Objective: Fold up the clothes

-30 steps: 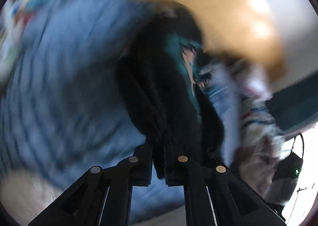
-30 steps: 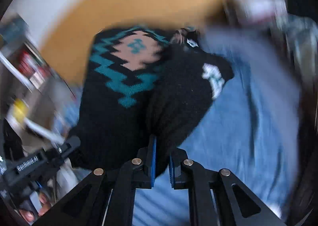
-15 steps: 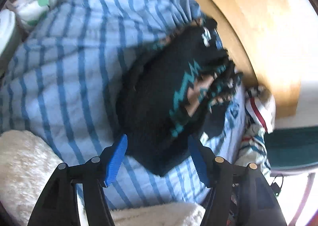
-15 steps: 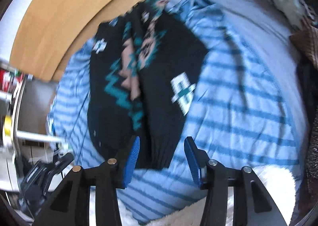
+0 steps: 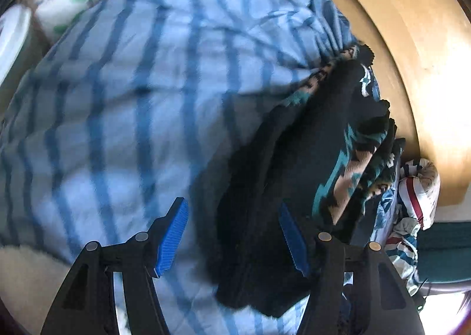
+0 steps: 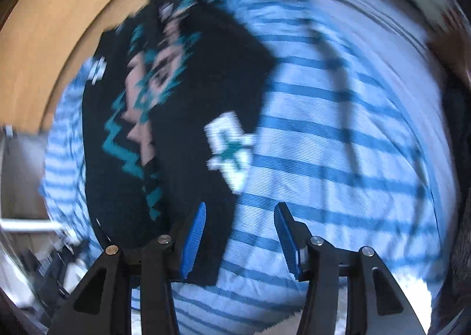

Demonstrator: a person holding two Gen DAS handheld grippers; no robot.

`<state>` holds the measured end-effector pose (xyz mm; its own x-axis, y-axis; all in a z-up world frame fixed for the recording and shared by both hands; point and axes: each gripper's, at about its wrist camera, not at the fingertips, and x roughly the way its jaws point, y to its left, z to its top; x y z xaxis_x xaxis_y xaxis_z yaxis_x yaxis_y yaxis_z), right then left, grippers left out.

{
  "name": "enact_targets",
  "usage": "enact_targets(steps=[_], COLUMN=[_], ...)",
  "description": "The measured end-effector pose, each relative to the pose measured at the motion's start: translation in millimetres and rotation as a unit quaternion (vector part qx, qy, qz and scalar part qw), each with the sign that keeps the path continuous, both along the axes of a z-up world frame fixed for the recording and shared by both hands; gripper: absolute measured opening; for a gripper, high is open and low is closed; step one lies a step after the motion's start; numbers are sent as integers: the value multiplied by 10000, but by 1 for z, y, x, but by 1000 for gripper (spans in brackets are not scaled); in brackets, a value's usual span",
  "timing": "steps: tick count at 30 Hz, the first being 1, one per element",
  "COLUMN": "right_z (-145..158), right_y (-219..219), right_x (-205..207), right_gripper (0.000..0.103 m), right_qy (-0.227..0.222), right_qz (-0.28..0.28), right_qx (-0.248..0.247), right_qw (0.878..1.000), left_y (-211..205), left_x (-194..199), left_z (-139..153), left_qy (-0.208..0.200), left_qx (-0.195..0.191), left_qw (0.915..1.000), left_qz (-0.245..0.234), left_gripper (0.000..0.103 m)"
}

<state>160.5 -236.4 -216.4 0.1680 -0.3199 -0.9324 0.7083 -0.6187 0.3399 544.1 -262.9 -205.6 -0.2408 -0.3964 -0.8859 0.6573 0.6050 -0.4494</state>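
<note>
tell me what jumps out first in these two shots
A black knit sweater with teal and pink zigzag patterning lies on a blue-and-white striped duvet, close to a curved wooden headboard. Both tools hang over its near edge with blue pads spread: the left tool and the right tool, neither gripping the sweater.

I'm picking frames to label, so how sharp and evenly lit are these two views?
Left wrist: striped bedding and black patterned sweater softly smeared, sun glare on the wooden headboard, tongs sharp. Right wrist: heavier swirling motion blur toward the edges, sweater pattern streaked. Both bulge with fisheye distortion.
</note>
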Motion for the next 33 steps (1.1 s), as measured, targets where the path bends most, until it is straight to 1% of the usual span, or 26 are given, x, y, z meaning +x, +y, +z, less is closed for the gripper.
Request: enact_targets(steps=[2,3,5,6,7,8,9,10,11,12,13,14,16,17,19,21,22,24,26,28,30,31,33], right_z=[-2,-6,-13,-17,-21,-25,-29,-30,-31,-31,-30,-24,-9,3,18,21,23,9,-6,-15,-11,-9,-1], right_y=[-28,-40,-64,-69,-75,-80,-85,-80,-75,-70,-64,-54,-37,-20,10,51,71,98,107,112,108,106,95], right_x=[18,25,38,40,42,43,45,37,28,20,12,1,-16,-32,-57,-79,-90,-97,-94,-89,-83,-81,-80], right_gripper=[57,59,61,61,60,55,48,37,20,7,8,8,8,8,7,7,7,7,7,7,8,8,13], right_qy=[194,289,479,589,700,811,921,743,547,351,303,409,626,701,664,444,331,31,-147,-296,-236,-175,-68], right_qz=[452,670,1100,1212,1319,1425,1530,1352,1156,959,774,566,296,-25,-602,-1284,-1624,-1909,-1915,-1926,-1826,-1734,-1618], right_qx=[-14,35,142,210,278,347,416,323,221,118,122,77,-79,-199,-356,-366,-368,-154,83,223,186,185,151], right_qw=[9988,9973,9927,9907,9884,9859,9830,9875,9915,9947,9965,9975,9976,9973,9953,9901,9855,9815,9813,9806,9827,9845,9867], left_y=[-16,-26,-40,-43,-45,-45,-44,-43,-42,-41,-40,-38,-25,-18,-4,10,18,27,33,35,32,31,25], left_x=[0,0,1,4,7,10,11,12,12,11,10,9,8,8,8,5,4,2,4,7,10,12,13], left_z=[3,0,-15,-25,-35,-39,-41,-40,-38,-35,-32,-26,-9,0,11,18,19,14,0,-12,-20,-25,-31], left_qy=[-283,-461,-564,-447,-322,-313,-302,-241,-230,-221,-212,-288,-375,-417,-386,-413,-476,-546,-574,-415,-230,-138,46], left_qx=[-123,-98,206,301,393,399,376,281,223,168,112,31,-197,-312,-476,-578,-563,-426,-109,84,218,285,433], left_qw=[9994,9986,9977,9982,9986,9987,9988,9993,9995,9996,9997,9996,9988,9979,9964,9953,9952,9959,9964,9969,9974,9975,9974], left_qz=[-157,-239,-309,-244,-173,-102,-77,-85,-79,-73,-67,-20,249,386,585,663,636,590,610,660,644,637,576], left_gripper=[64,64,64,60,49,42,37,24,12,12,11,11,10,10,10,10,10,10,10,10,10,11,16])
